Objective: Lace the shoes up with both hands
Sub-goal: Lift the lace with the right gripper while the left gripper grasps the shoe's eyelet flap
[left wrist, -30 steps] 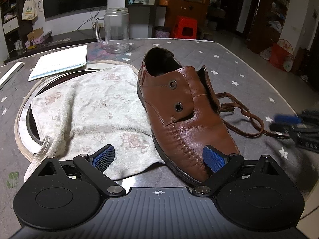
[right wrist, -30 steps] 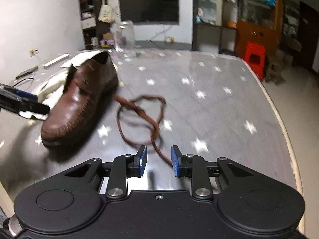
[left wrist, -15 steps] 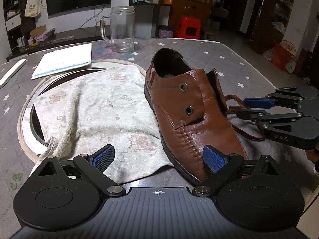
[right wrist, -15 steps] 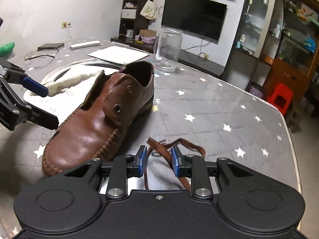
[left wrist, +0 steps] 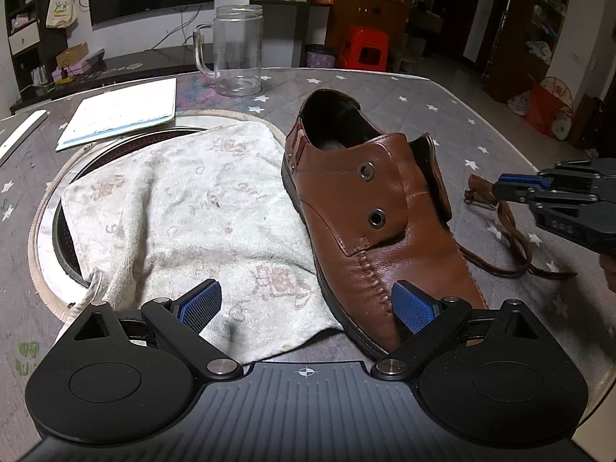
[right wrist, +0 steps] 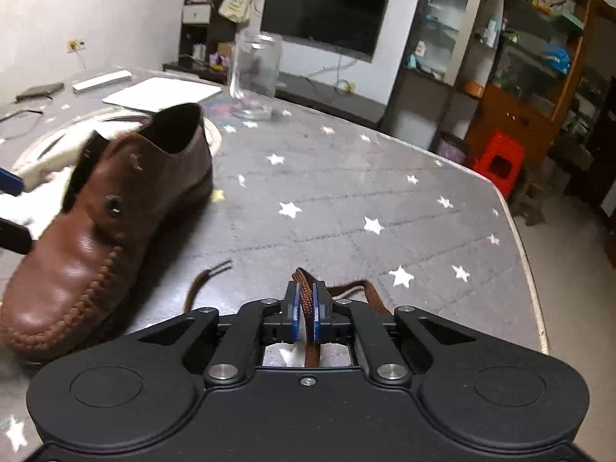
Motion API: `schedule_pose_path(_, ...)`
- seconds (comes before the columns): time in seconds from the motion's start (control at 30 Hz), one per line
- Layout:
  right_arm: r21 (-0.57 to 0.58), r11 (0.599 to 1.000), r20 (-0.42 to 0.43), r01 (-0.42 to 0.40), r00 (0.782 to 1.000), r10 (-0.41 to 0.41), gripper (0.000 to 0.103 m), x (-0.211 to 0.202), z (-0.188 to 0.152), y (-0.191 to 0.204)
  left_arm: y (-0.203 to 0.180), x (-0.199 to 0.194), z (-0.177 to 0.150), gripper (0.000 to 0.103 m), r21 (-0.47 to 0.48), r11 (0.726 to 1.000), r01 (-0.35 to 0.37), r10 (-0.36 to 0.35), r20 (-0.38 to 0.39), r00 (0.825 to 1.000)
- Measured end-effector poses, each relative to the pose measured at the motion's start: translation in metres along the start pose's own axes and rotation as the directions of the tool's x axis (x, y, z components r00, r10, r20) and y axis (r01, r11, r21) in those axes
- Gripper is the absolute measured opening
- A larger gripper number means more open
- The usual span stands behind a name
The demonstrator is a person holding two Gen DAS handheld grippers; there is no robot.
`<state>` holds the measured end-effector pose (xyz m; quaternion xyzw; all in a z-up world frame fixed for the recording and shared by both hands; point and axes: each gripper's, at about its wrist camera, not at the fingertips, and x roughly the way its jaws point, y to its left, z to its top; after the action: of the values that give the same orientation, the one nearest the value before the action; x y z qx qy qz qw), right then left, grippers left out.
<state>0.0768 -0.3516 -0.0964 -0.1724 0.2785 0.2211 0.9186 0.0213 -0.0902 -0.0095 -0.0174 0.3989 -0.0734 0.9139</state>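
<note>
On the starred tabletop (left wrist: pixel 385 88), a brown shoe (left wrist: pixel 369 211) lies partly on a white towel (left wrist: pixel 192 208), toe toward the left tongs (left wrist: pixel 308 306). Eyelets bare; no lace threaded yet.

Left tongs: spread wide, holding nothing. One blue pad sits over the towel, the other close against the toe; whether it touches the leather, cannot tell.

Right tongs (right wrist: pixel 304 310): closed on the lace (right wrist: pixel 306 292), pinched at a bend so a short loop stands up past the tips. Rest of the lace trails on the tabletop to the right of the shoe, one frayed end lying free near the sole.

Glass jar (left wrist: pixel 238 50) and a notebook (left wrist: pixel 123 111) sit well behind, out of the way.

Risks, as I judge them:
- Grip is on a fold, not a tip. No end is presented for an eyelet; a regrasp looks needed, and the lace could drop during it.
- Frayed end may snag or bunch at the metal eyelet.
- Shoe is unheld and half on soft towel. Pulling lace through could drag or tip it unless the left tongs steady it.
- Slack lace on the tabletop may catch under the sole.
</note>
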Motion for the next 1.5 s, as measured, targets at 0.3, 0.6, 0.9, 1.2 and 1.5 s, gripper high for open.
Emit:
schedule_pose_path(0.3,-0.037,0.981,-0.006,-0.191,0.982,0.191,0.01,-0.006,0.007,0.027,-0.001,-0.003,0.004,0.096,0.024,1.0,-0.009,0.009,0.003,1.0)
schedule_pose_path(0.6,0.013,0.971,-0.083,-0.238,0.968,0.238,0.01,0.019,0.005,0.032,0.001,-0.001,0.01,0.096,0.05,0.999,-0.017,0.017,0.003,1.0)
schedule_pose_path(0.9,0.061,0.963,-0.114,-0.261,0.957,0.267,0.01,0.028,0.003,0.023,-0.017,-0.013,0.021,0.096,0.215,0.976,0.042,-0.048,0.023,0.999)
schedule_pose_path(1.2,-0.238,0.954,-0.037,-0.182,0.983,0.179,0.003,-0.009,0.004,0.042,-0.041,-0.028,0.03,0.096,0.412,0.902,0.131,-0.156,0.029,0.987)
schedule_pose_path(1.5,-0.701,0.711,0.036,-0.056,0.993,0.114,0.003,-0.048,-0.014,0.073,-0.063,-0.026,0.039,0.095,0.568,0.78,0.262,-0.296,-0.034,0.955)
